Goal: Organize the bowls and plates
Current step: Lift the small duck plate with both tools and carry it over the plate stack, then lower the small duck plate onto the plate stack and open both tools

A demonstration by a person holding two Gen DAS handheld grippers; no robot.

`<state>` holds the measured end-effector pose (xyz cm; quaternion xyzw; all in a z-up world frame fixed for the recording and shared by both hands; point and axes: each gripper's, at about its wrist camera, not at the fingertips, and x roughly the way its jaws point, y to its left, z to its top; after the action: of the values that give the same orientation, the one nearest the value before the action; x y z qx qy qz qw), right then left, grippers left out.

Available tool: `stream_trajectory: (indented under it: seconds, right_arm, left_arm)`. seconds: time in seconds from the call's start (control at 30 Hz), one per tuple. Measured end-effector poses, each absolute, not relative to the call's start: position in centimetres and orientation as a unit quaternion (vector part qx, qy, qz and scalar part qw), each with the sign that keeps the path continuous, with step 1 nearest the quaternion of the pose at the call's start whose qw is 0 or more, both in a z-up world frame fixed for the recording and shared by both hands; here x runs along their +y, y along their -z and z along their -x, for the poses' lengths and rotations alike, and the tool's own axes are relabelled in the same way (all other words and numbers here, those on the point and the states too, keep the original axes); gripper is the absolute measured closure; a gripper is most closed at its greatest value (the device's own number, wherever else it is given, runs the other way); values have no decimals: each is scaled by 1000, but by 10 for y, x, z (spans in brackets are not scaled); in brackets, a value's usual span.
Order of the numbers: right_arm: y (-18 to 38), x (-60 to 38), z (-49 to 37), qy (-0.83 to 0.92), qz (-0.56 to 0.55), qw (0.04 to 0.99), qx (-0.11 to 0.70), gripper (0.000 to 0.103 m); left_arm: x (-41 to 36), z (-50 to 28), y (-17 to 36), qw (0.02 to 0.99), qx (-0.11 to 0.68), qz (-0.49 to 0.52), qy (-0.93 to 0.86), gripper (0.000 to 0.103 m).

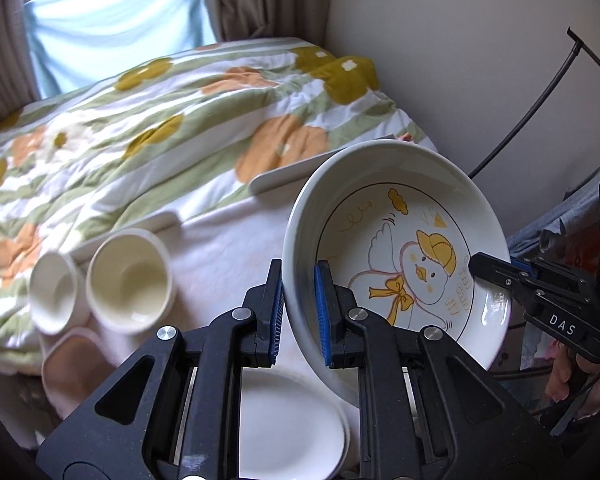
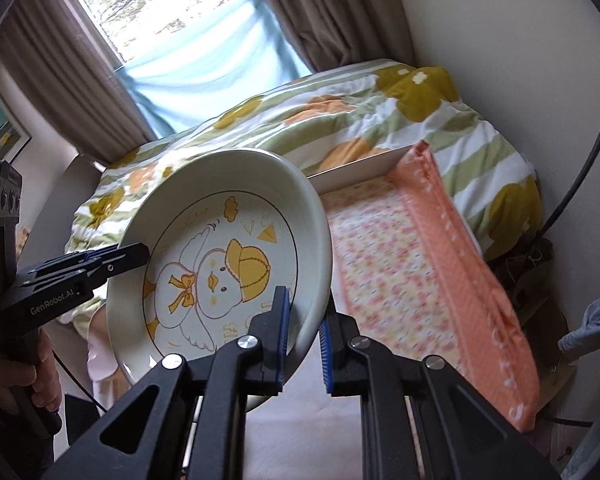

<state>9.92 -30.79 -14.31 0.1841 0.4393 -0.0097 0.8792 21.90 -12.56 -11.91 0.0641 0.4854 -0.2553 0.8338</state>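
Note:
A white plate with a yellow duck drawing [image 1: 404,256] is held tilted in the air between both grippers; it also shows in the right wrist view [image 2: 228,256]. My left gripper [image 1: 298,312] is shut on its left rim. My right gripper [image 2: 304,340] straddles its right rim, blue pads on both sides, and appears in the left wrist view [image 1: 496,272] at the plate's right edge. Two white bowls [image 1: 130,280] [image 1: 54,292] stand to the left on the white cloth. A plain white plate [image 1: 288,428] lies below the left gripper.
A floral quilt [image 1: 160,120] covers the bed behind. A pinkish container [image 1: 74,364] lies by the bowls. A white tray edge [image 1: 300,168] and an orange patterned mat [image 2: 412,256] are on the right. A wall and black cable [image 1: 532,104] are at far right.

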Motion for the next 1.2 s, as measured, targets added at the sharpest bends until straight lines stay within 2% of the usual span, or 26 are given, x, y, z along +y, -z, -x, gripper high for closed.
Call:
stream_trajectory:
  seconds: [0.23, 0.5, 0.83, 1.2]
  right_arm:
    - [146, -248, -73, -32, -159, 875, 456, 90]
    - [181, -198, -69, -96, -124, 855, 495, 90]
    - [232, -172, -76, -122, -91, 837, 525, 90]
    - [251, -166, -90, -128, -57, 839, 525, 90]
  left_arm:
    - [-50, -158, 127, 840, 501, -32, 206, 90]
    - [6, -117, 164, 840, 524, 3, 140, 90]
    - [28, -104, 228, 822, 557, 37, 111, 90]
    - [29, -112, 261, 817, 565, 57, 95, 90]
